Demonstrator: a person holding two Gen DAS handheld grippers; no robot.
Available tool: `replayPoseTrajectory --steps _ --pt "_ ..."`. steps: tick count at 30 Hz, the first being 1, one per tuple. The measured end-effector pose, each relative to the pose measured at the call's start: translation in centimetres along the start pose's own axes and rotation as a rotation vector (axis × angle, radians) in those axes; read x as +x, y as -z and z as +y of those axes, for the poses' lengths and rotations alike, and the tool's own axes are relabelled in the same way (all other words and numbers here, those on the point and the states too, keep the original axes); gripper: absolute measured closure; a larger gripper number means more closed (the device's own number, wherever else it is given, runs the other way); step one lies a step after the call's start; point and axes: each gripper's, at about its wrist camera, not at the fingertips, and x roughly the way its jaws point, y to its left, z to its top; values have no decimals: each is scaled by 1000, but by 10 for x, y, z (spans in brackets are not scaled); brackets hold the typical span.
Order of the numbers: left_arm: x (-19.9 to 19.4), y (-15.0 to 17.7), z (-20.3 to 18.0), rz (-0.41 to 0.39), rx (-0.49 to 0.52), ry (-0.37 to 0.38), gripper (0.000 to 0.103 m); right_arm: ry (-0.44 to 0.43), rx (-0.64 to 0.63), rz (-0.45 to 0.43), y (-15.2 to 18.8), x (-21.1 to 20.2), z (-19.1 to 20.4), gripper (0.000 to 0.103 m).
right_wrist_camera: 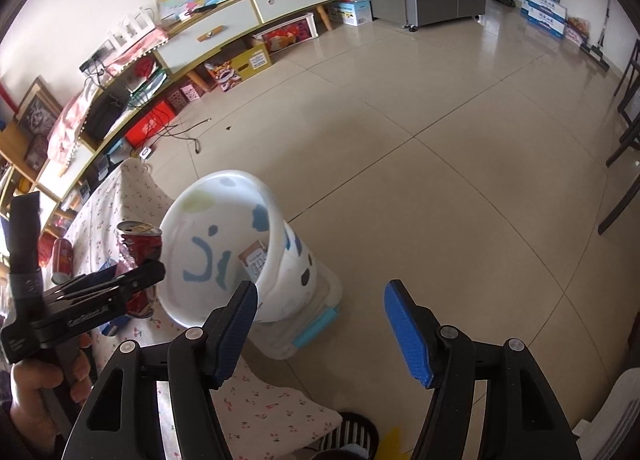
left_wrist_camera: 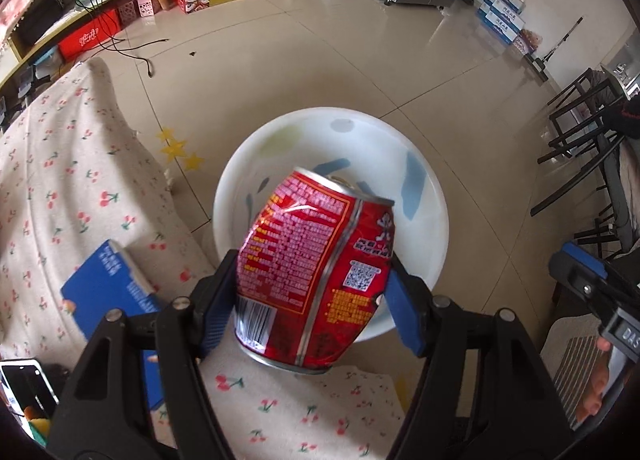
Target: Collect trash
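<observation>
**Mei:** Can first. The dented red drink can (left_wrist_camera: 316, 272) sits clamped between the blue pads (left_wrist_camera: 404, 312) of the left gripper (left_wrist_camera: 308, 300), one pad on each side of its lower body. Its long axis runs from the base at 6 o'clock up to the rim, which leans toward 12, slightly to 11.

**Jun:** And the bin?

**Mei:** The white waste bin (left_wrist_camera: 436, 220), with blue and green blotches inside, lies directly behind the can in the left wrist view, its mouth ringing the can's top from 9 round to 3. So the can's rim end already points into the opening; the drop seems to need only the pads letting go.

**Jun:** Which hand is nearer?

**Mei:** The left one, plainly. The right gripper (right_wrist_camera: 320, 332) has its fingers spread wide with nothing between them, over bare floor tile at the bin's 4 o'clock side. A small carton (right_wrist_camera: 254, 260) already lies in the bin.

**Jun:** Any writing?

**Mei:** The can carries dense pink and yellow print in Chinese characters too fine to read, a barcode near the base at 7 o'clock, a QR code at 3, and a small cartoon figure above it. No brand name is legible.
</observation>
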Motion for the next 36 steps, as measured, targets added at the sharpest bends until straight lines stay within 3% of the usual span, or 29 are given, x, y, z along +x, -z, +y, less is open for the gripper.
replayPoseTrajectory --steps 3,5,8,17,28,36 --pt "-1 0 0 -29 -4 12 32 -1 7 -1 0 0 -4 35" --pt "-6 1 1 -51 -15 24 22 -2 5 1 0 0 -5 35" --pt "-16 2 1 -77 -21 25 20 -5 2 -3 1 -1 -3 35" --pt "-54 19 20 -131 -1 -49 14 -14 -34 -28 4 -11 17 34" --pt "-106 59 76 -179 -88 -134 4 -7 -146 -87 17 -30 65 28" --pt "-148 106 117 -218 -144 -186 3 -11 -279 -122 38 -38 122 21"
